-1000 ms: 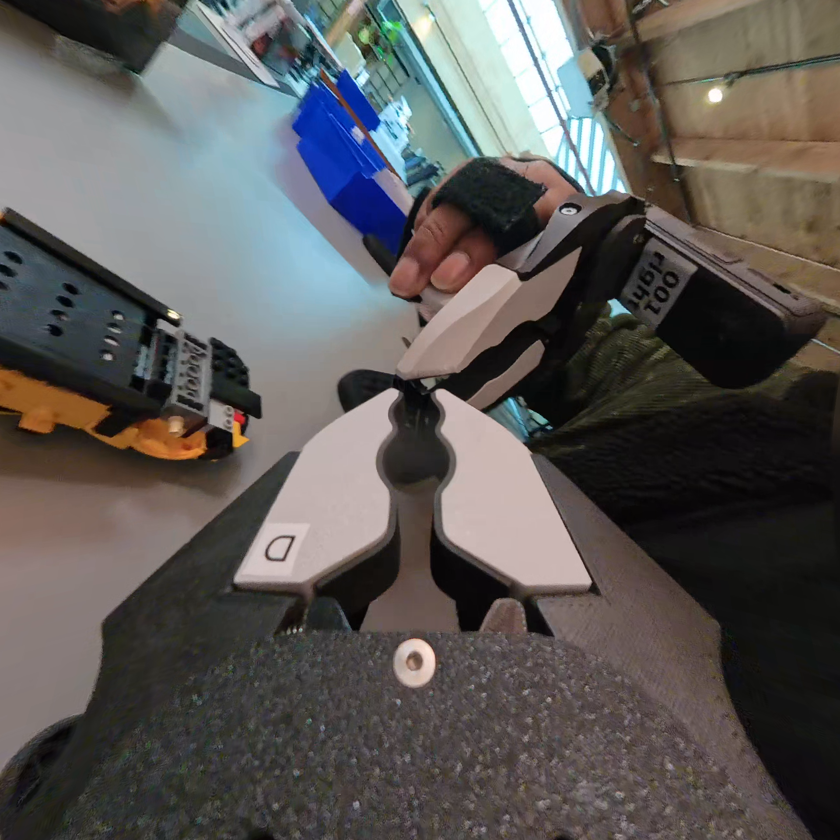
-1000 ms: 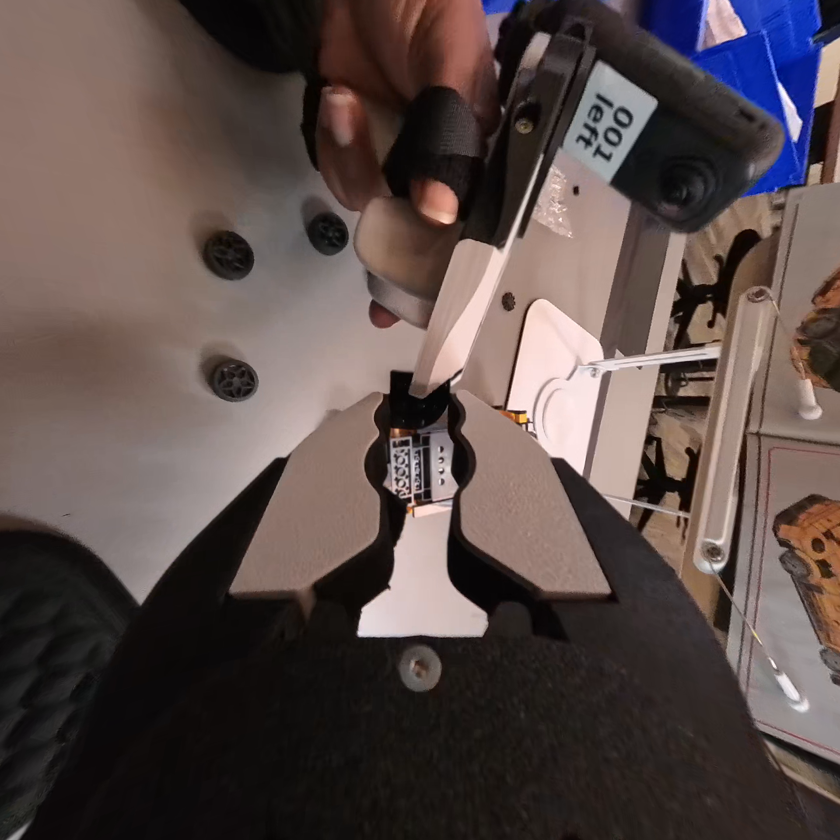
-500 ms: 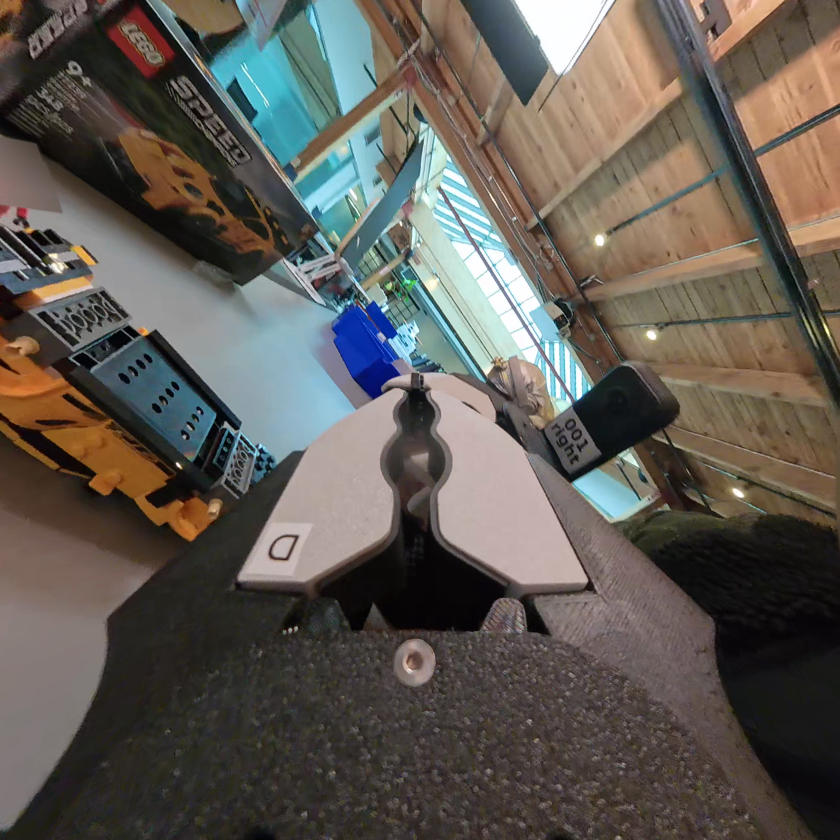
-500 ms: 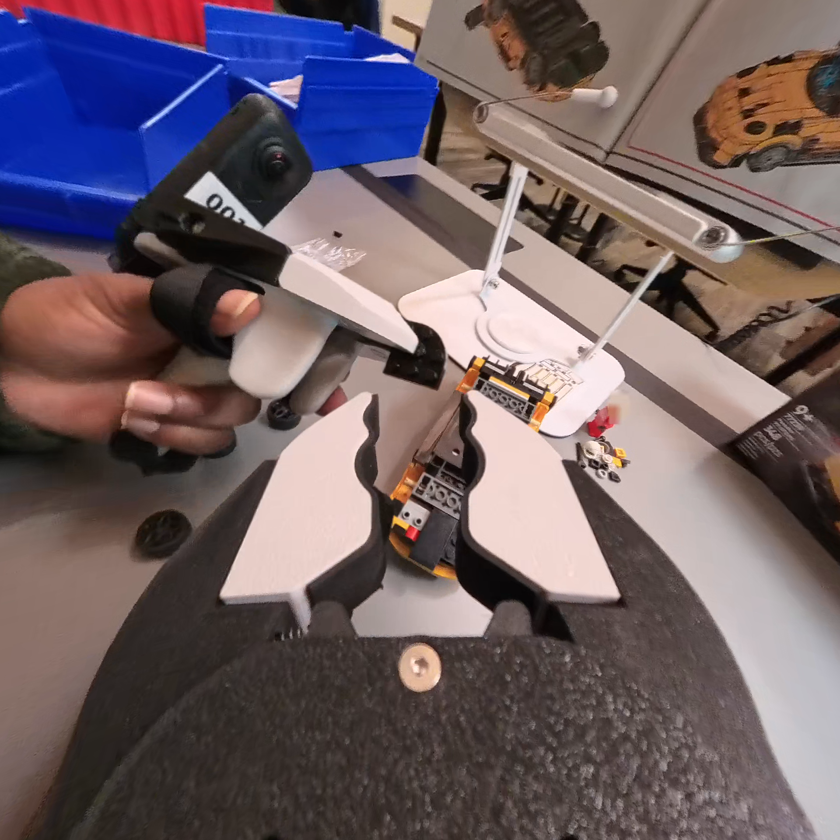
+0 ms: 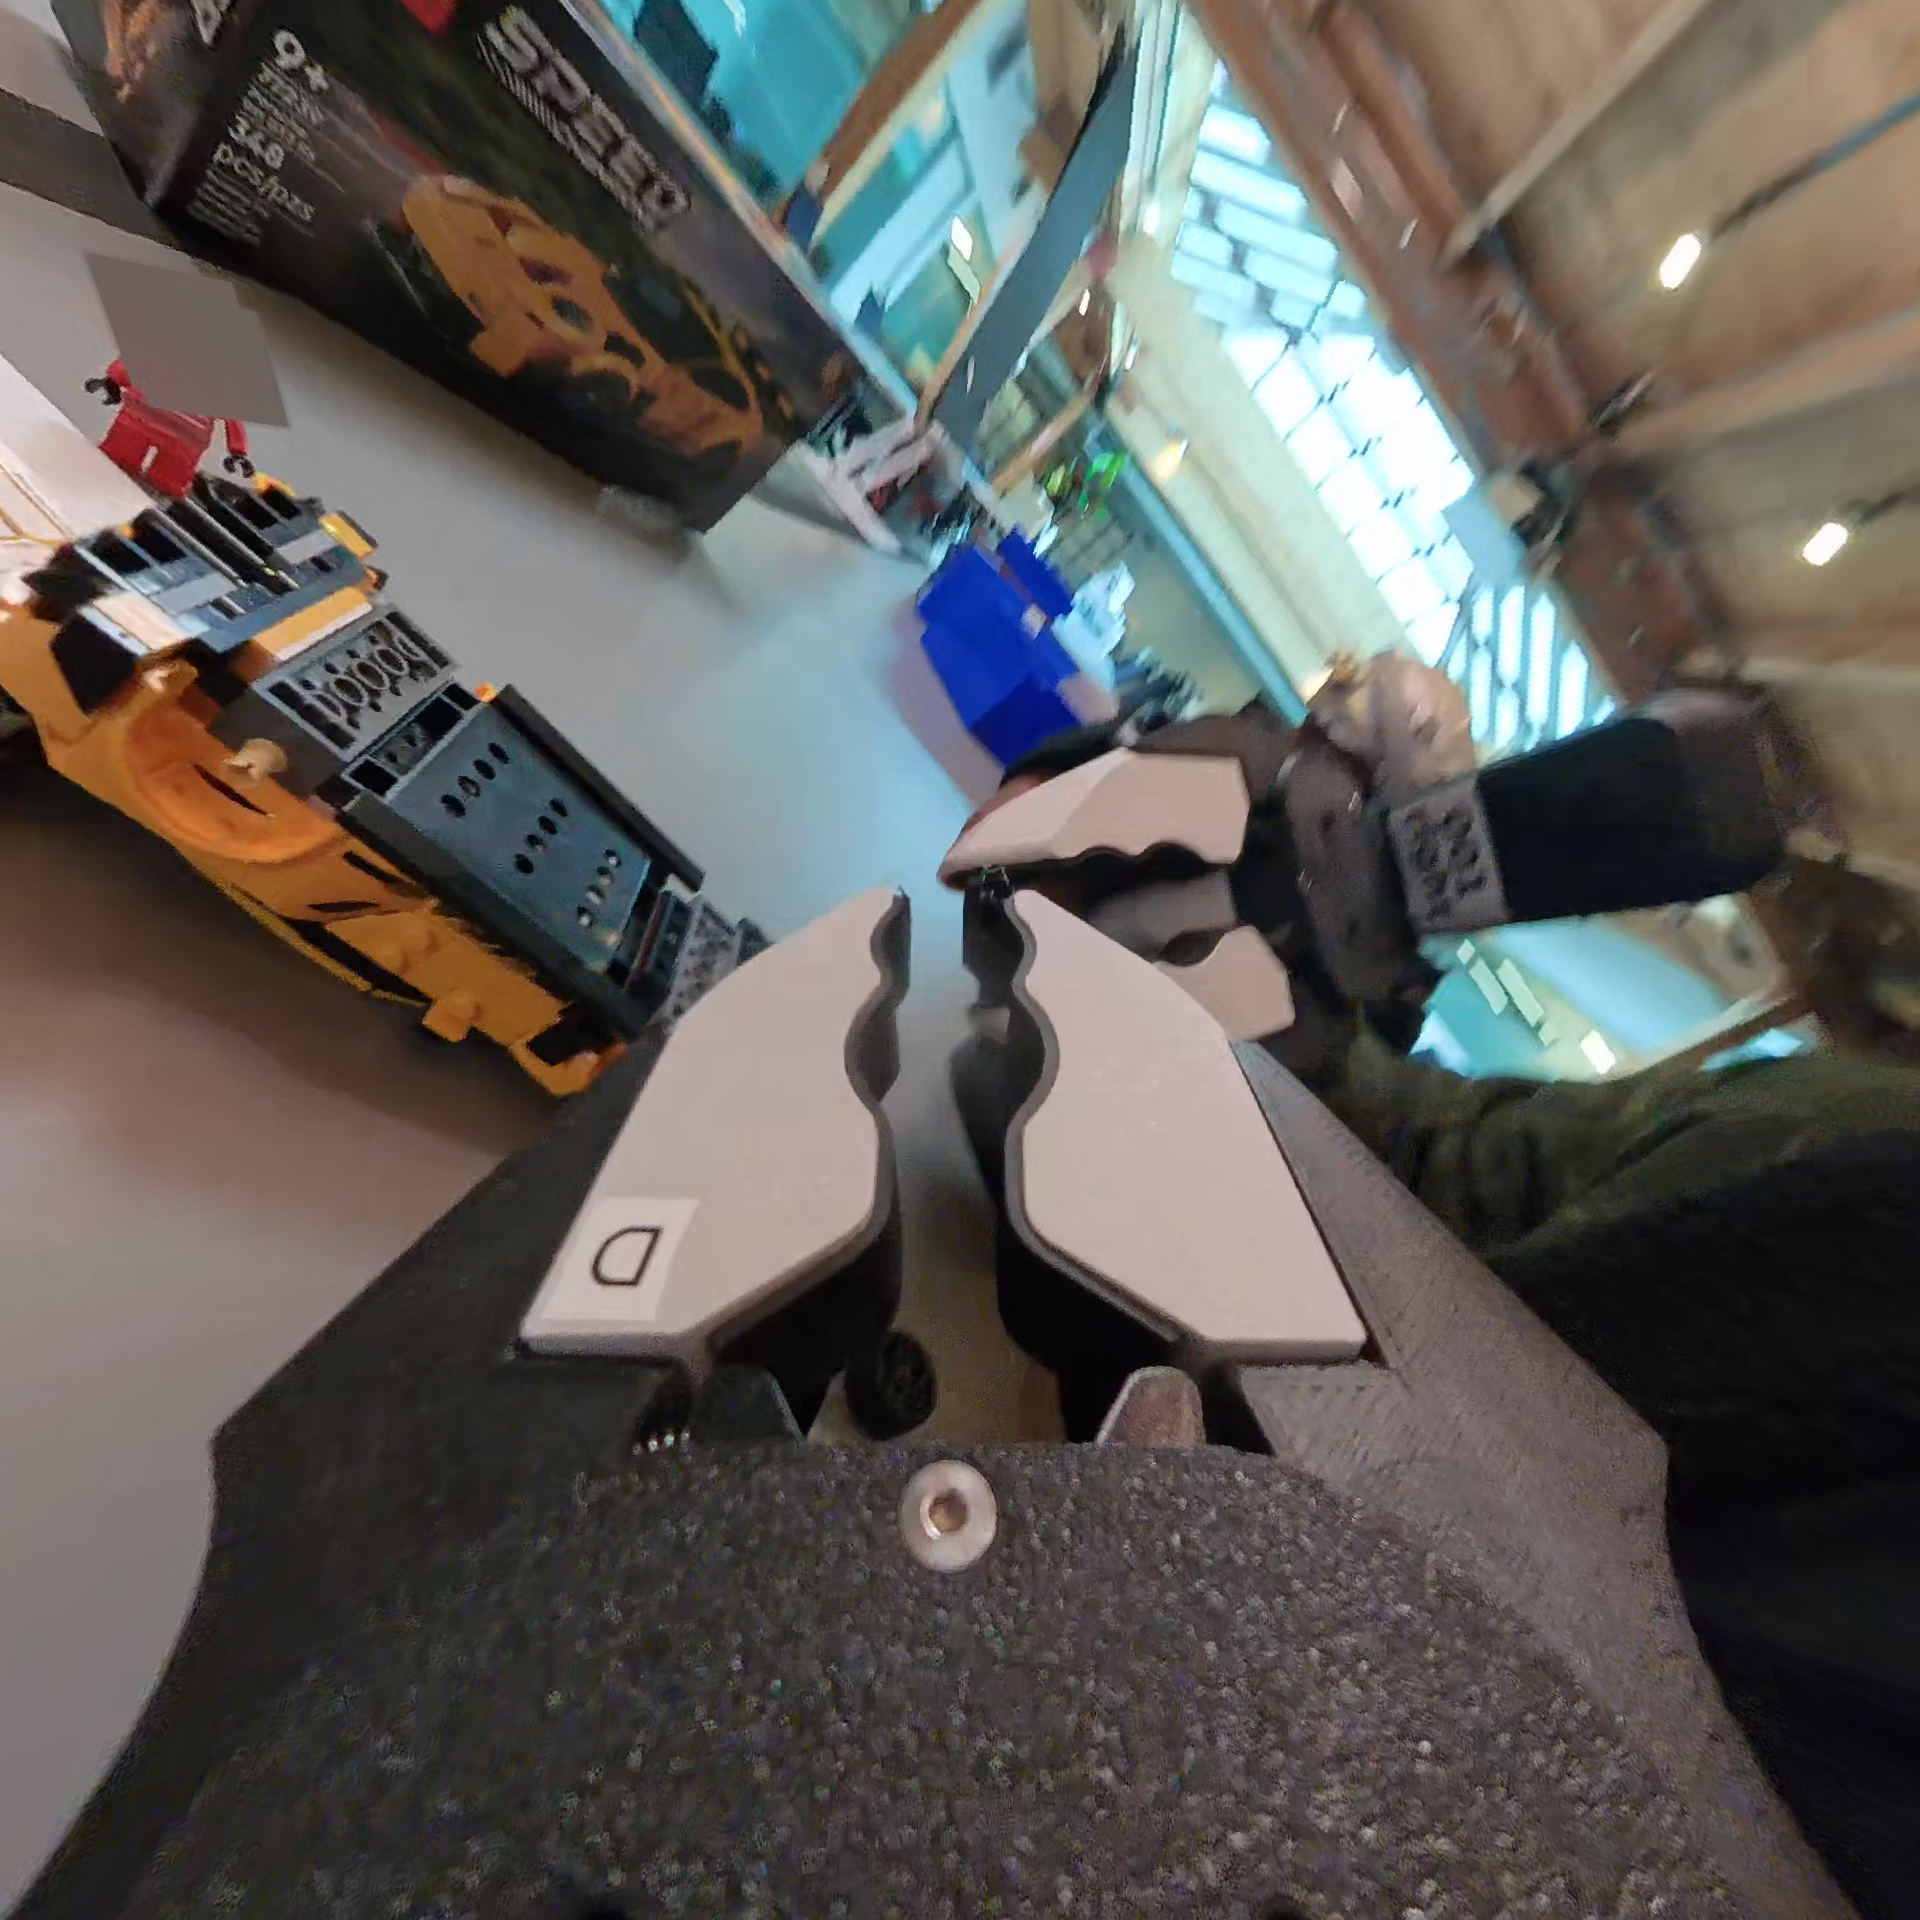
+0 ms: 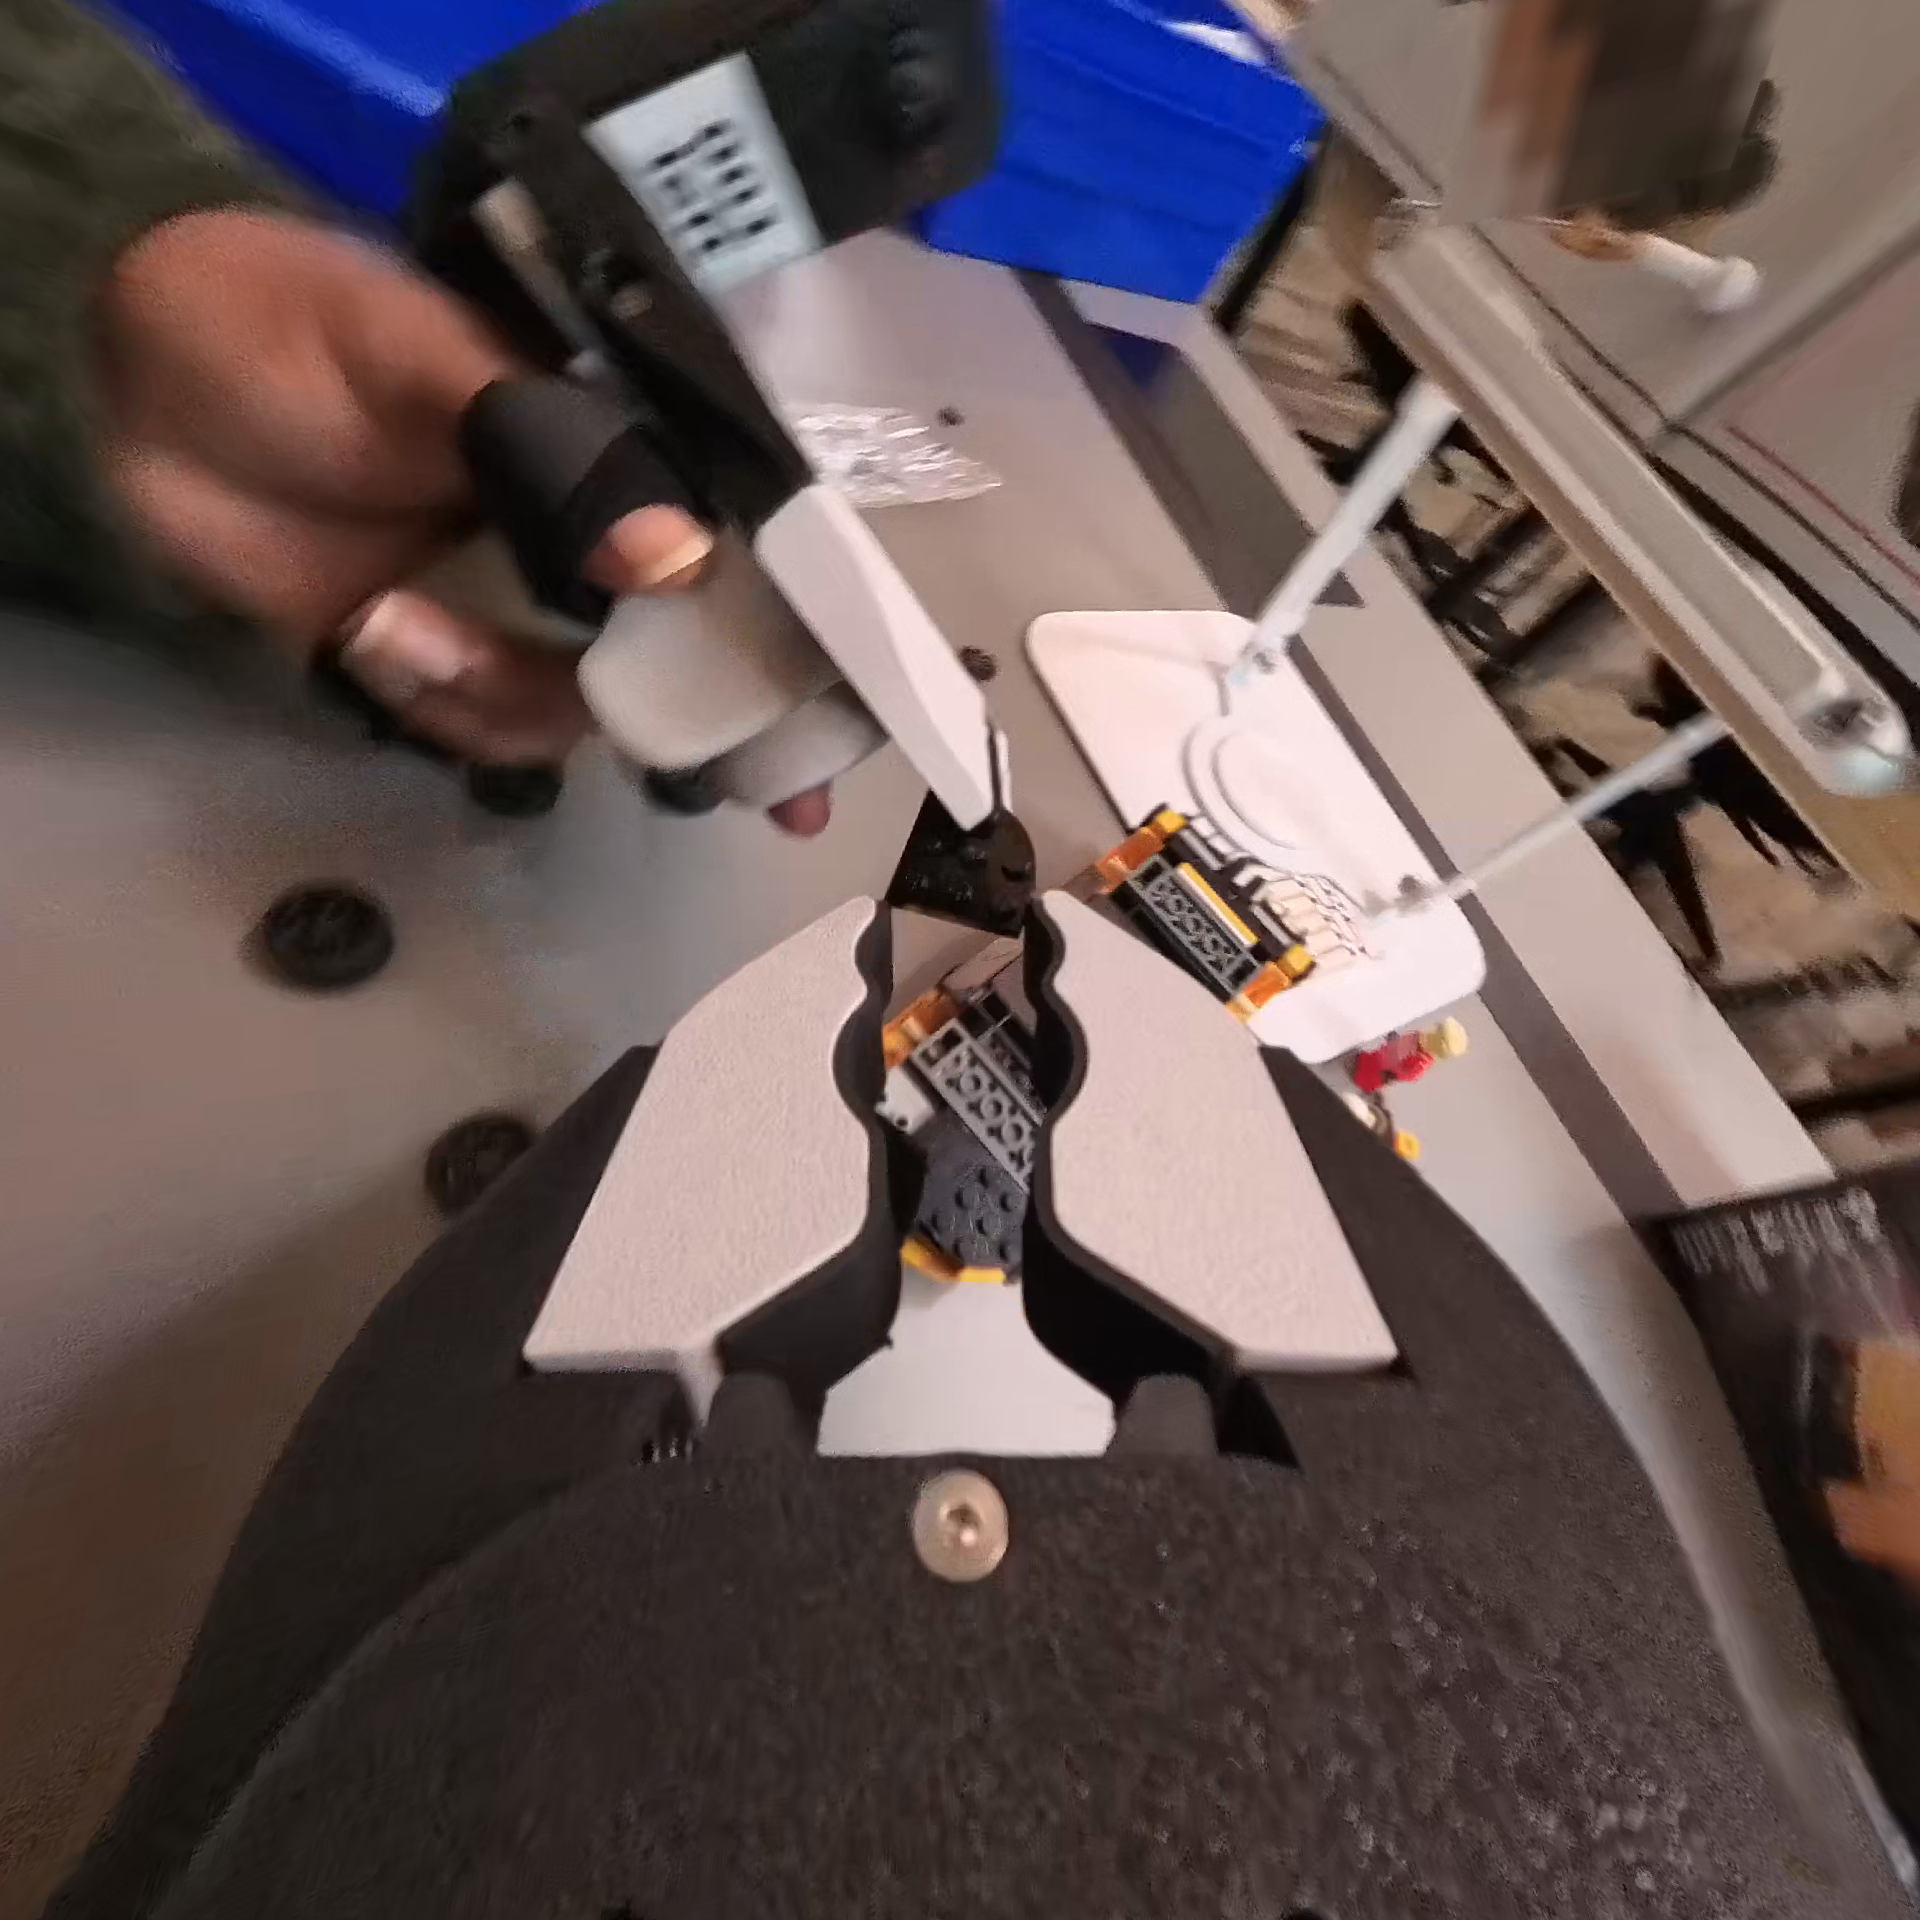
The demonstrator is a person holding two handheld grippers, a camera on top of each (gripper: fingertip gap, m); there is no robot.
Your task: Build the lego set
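The left gripper jaws pinch a black wedge plate above the orange car model on the surface, while the right gripper jaws stand narrowly parted, empty.

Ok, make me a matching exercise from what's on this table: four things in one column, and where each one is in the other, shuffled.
1 black wedge lego plate
2 small red lego figure
3 round black lego wheel
4 crinkled clear plastic bag

A by the blue plastic bins
B beside the white stand base
C pinched in the left gripper
D loose on the grey table, next to another wheel

Pairs: 1-C, 2-B, 3-D, 4-A
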